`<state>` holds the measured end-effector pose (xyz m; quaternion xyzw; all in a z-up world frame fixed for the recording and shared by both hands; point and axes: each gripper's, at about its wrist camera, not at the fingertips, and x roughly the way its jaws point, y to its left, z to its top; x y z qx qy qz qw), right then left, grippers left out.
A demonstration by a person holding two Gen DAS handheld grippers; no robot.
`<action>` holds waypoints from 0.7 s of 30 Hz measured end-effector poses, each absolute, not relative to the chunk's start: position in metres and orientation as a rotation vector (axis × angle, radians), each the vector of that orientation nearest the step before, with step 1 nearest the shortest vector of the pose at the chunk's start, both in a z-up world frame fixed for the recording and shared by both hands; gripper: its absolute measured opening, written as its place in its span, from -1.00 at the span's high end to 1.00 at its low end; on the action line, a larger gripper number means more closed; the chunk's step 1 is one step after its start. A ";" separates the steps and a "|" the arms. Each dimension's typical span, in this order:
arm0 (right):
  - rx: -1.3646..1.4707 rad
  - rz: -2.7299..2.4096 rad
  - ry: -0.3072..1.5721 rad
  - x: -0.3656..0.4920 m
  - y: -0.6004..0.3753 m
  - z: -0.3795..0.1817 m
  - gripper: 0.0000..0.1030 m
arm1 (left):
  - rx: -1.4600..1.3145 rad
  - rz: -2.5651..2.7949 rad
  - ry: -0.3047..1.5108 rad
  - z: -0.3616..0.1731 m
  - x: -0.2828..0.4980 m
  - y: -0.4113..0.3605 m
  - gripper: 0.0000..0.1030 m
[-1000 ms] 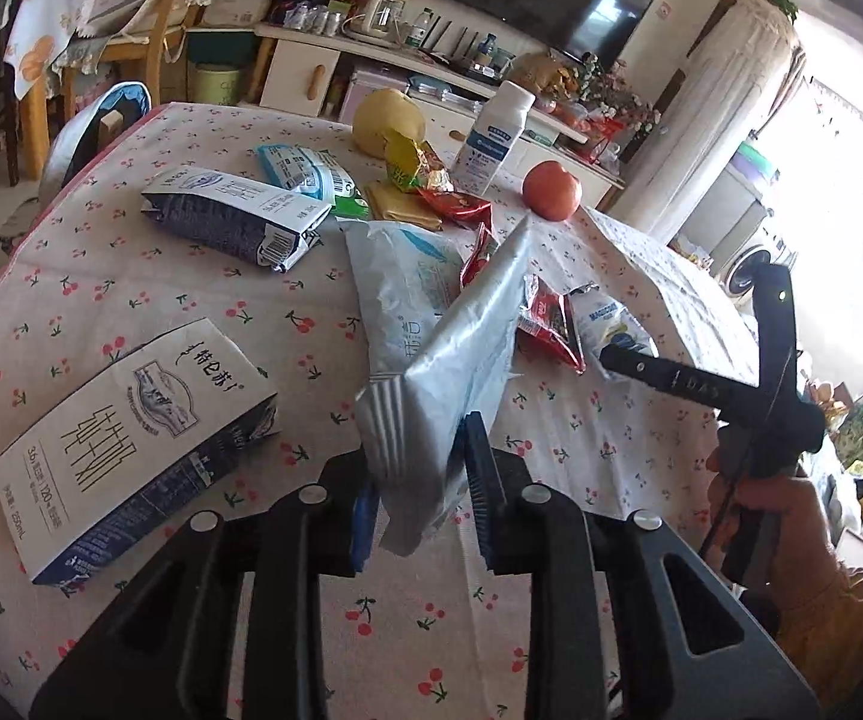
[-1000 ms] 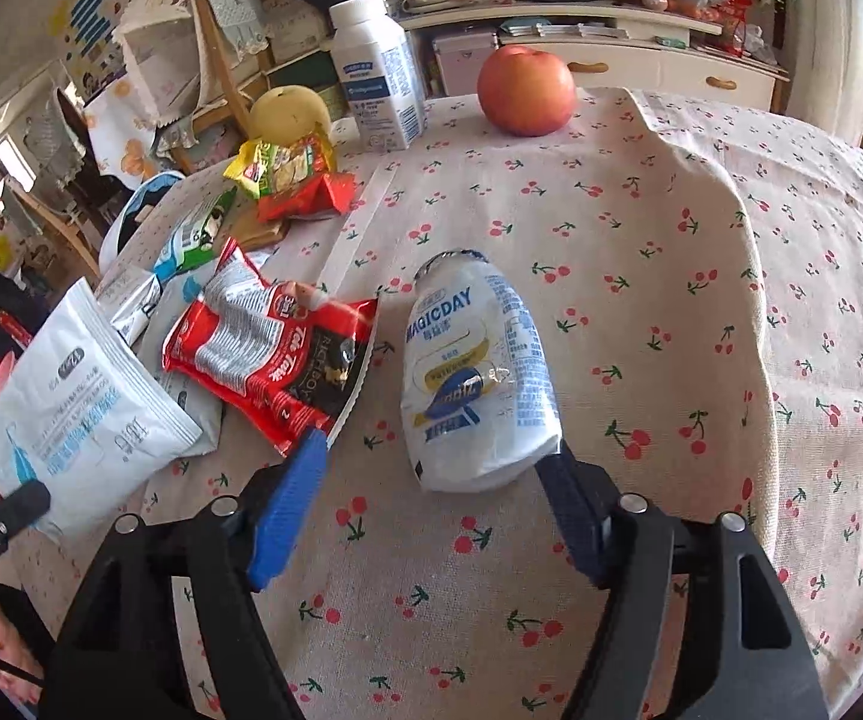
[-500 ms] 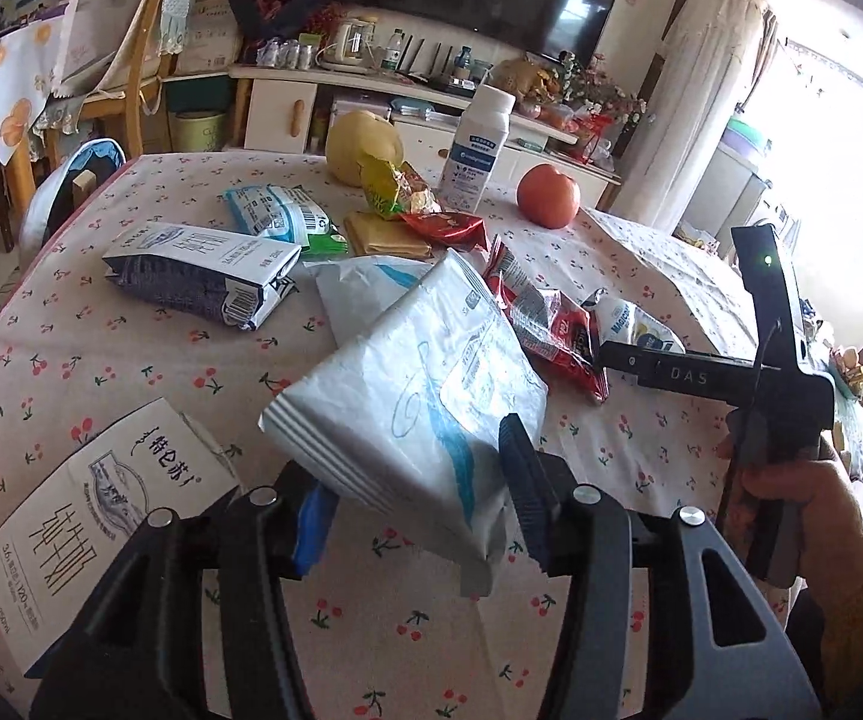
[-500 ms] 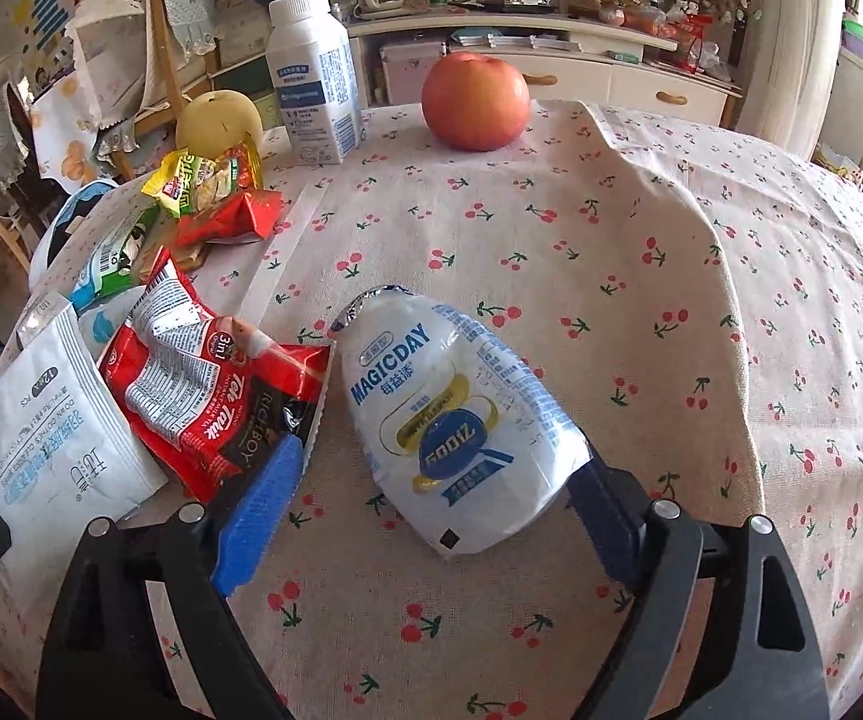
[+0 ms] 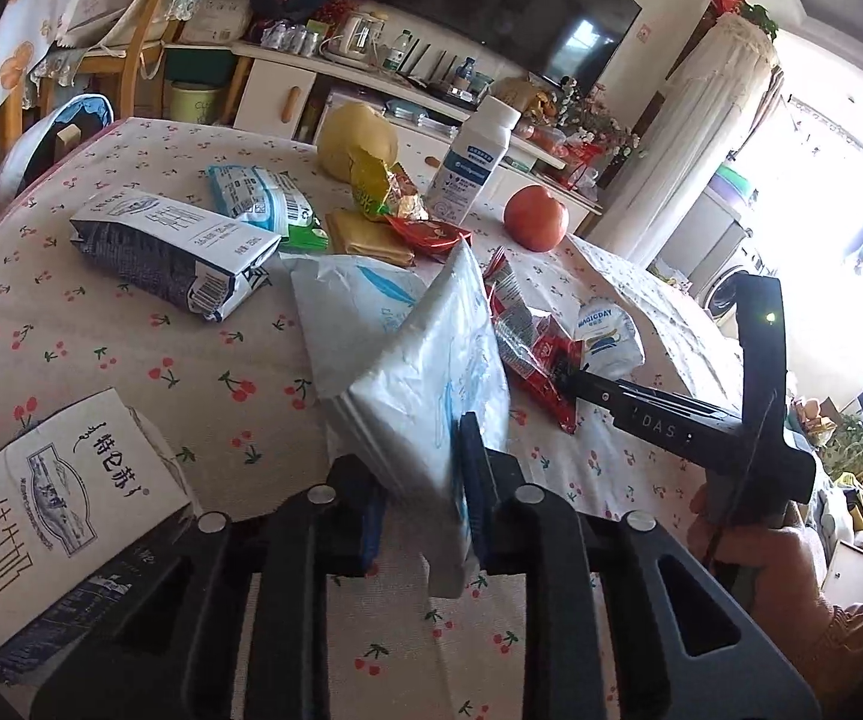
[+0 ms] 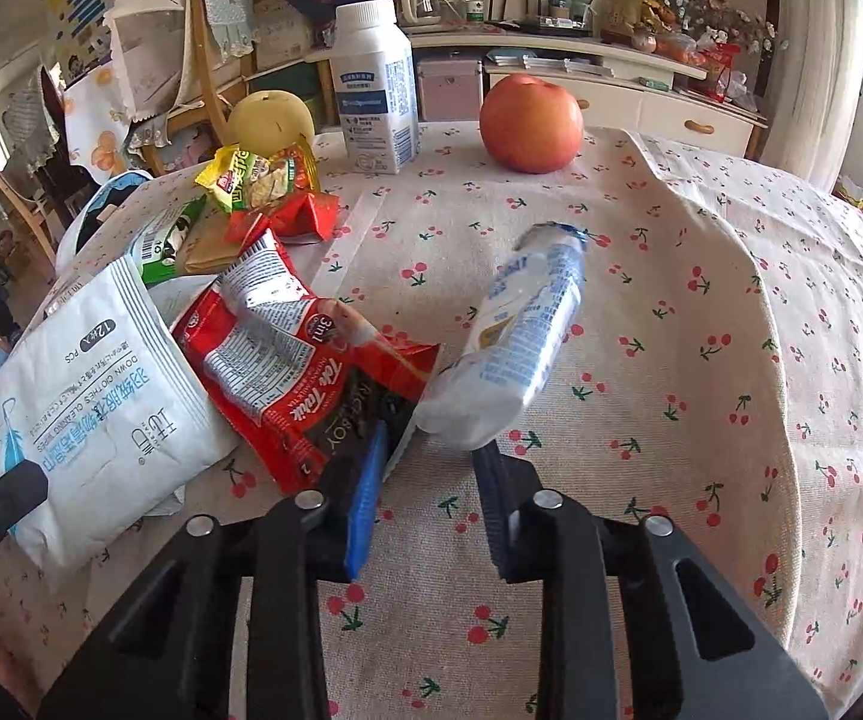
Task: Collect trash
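My left gripper [image 5: 422,501] is shut on a white wipes packet [image 5: 431,378] and holds it tilted above the cherry-print tablecloth [image 5: 101,324]; the packet also shows in the right wrist view [image 6: 89,402]. My right gripper [image 6: 428,480] is shut on the near end of a white MAGICDAY pouch [image 6: 521,336], which is tipped up on its edge; the pouch also shows in the left wrist view [image 5: 605,336]. A red snack wrapper [image 6: 305,372] lies just left of the pouch, touching the right gripper's left finger.
A white bottle [image 6: 377,90], a red apple [image 6: 530,123], a yellow pear [image 6: 269,120] and small yellow and red wrappers [image 6: 263,186] are at the far side. Two milk cartons [image 5: 173,252] [image 5: 53,516] and a second white packet [image 5: 353,306] lie on the left.
The right gripper closed on the MAGICDAY pouch and tipped it from flat onto its edge. The left gripper's packet turned from broad-face to more edge-on.
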<state>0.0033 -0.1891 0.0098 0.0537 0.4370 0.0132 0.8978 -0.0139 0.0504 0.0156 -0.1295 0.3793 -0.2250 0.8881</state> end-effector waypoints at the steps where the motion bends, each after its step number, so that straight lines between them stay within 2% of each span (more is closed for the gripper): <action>1: 0.121 0.027 0.900 0.002 -0.190 0.010 0.52 | -0.268 -0.470 0.783 0.017 -0.014 0.050 0.63; 4: 0.147 0.021 0.895 -0.002 -0.193 0.012 0.79 | -0.281 -0.460 0.765 0.022 -0.017 0.055 0.70; 18: 0.237 0.038 0.885 -0.030 -0.201 0.021 0.79 | -0.365 -0.399 0.701 0.047 -0.020 0.092 0.74; 21: 0.283 0.028 0.878 -0.036 -0.208 0.025 0.69 | -0.378 -0.393 0.676 0.056 -0.025 0.098 0.74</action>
